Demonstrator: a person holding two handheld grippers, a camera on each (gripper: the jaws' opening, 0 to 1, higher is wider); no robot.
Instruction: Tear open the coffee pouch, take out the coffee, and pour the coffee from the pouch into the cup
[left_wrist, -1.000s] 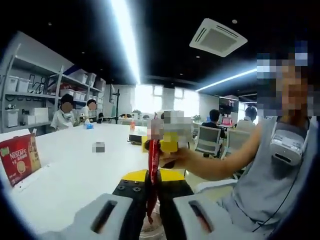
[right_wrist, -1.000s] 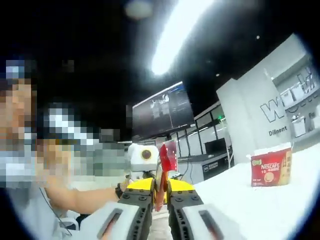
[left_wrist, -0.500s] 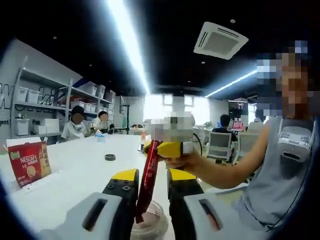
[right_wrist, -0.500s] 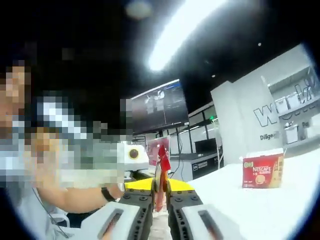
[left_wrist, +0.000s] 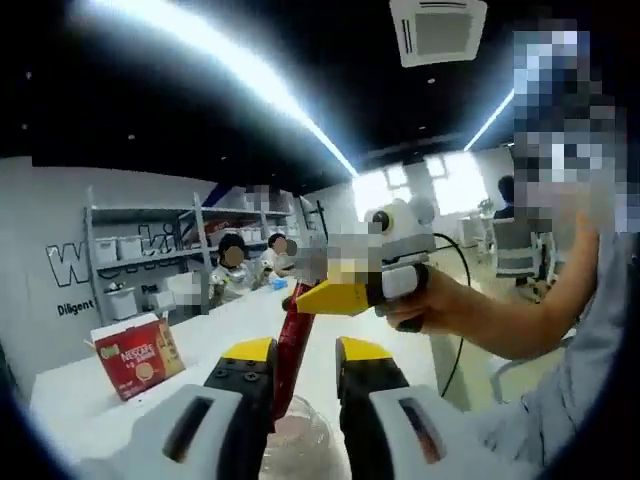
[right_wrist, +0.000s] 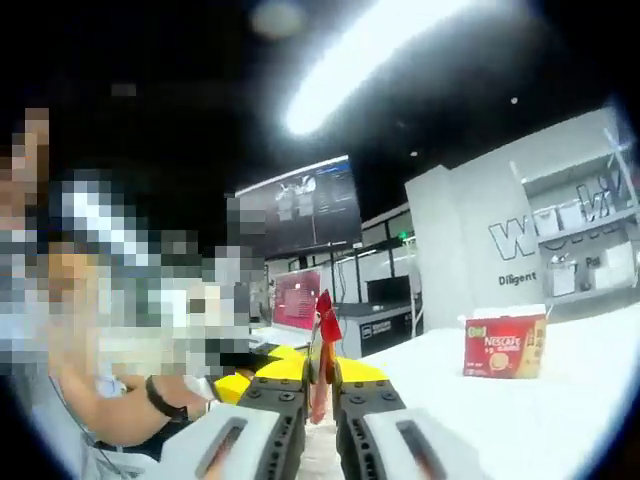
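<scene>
**newbie_brews:** Fingers on the right gripper (right_wrist: 320, 392) look clamped on the red coffee pouch (right_wrist: 321, 352), yeah? It sticks straight up out of the narrow gap between them in the right gripper view.

**stickpack_steve:** Yep, pinched tight. In the left gripper view the same coffee pouch (left_wrist: 289, 345) slants down from the right gripper (left_wrist: 313, 297) to just over the cup (left_wrist: 290, 440). The left gripper (left_wrist: 305, 375) has its jaws clearly apart, with the pouch hanging by the left-hand jaw. Can't tell whether it touches.

**newbie_brews:** So where's everything relative to the cup?

**stickpack_steve:** Pouch's lower end sits right above the cup's rim, and the cup is on the white table (left_wrist: 70, 420) just under the left jaws. The red Nescafe box (left_wrist: 132, 354) is well off to the cup's left, out of the way.

**newbie_brews:** Tips for this step?

**stickpack_steve:** My guess: it's the pour. Keep the low end centred over the cup's mouth, not the rim, tilt slowly, and hold the grip high so powder isn't trapped. Biggest risk is spilling onto the table.
</scene>
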